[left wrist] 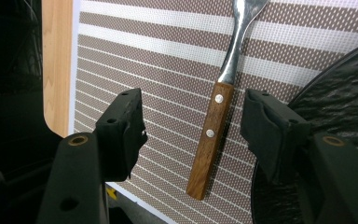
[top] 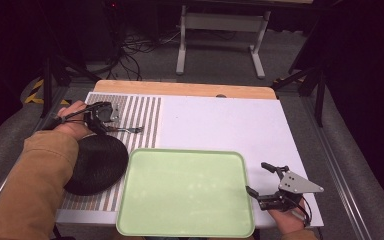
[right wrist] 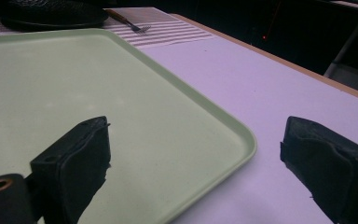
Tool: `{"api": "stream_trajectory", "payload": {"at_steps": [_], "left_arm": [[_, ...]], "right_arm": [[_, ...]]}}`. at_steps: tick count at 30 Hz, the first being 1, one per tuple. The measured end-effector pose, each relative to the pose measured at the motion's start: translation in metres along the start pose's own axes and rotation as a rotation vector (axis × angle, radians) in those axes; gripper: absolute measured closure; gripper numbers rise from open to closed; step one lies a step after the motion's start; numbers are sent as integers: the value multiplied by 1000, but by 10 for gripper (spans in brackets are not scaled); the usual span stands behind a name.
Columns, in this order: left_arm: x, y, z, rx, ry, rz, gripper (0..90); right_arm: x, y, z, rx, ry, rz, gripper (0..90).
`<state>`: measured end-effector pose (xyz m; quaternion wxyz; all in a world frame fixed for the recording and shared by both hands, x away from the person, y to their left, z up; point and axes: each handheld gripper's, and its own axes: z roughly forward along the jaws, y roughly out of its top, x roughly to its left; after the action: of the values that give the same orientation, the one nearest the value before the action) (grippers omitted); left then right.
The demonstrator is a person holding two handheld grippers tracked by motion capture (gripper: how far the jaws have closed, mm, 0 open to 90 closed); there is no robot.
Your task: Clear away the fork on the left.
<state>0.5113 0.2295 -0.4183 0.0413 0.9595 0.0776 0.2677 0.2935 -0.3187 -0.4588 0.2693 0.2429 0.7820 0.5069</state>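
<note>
White board covers most of the counter (top: 220, 125), with a striped mat (top: 145, 110) laid over its left part, near the far left corner. On that mat lies a fork (left wrist: 214, 126), wooden handle toward the left claw (left wrist: 193, 126), metal tines pointing away toward the middle of the counter. A black plate (top: 97, 162) sits just beside the handle, overlapping the mat's near half, and a pale green tray (top: 185, 192) rests at the counter's near edge.

The left claw hangs over the handle, jaws about half open and straddling it without touching; nothing is gripped yet. The handle sits nearer one jaw (the one next to the plate), so I judge the claw should shift sideways to centre it, drop until the pads flank the wood, then close on the riveted stretch, keeping clear of the plate rim.

The right claw (right wrist: 193, 154) waits wide open and empty at the tray's near right corner, one jaw over the tray and one over the board.
</note>
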Motion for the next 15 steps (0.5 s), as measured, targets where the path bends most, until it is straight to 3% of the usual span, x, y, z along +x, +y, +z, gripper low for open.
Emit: {"api": "stream_trajectory", "payload": {"at_steps": [8,15], "left_arm": [[0,-1,6,25,1,12,401],[2,-2,15,11,-32,15,405]], "right_arm": [[2,0,1,4,-1,-9,89],[1,-2,-1,3,-14,-2,92]]}}
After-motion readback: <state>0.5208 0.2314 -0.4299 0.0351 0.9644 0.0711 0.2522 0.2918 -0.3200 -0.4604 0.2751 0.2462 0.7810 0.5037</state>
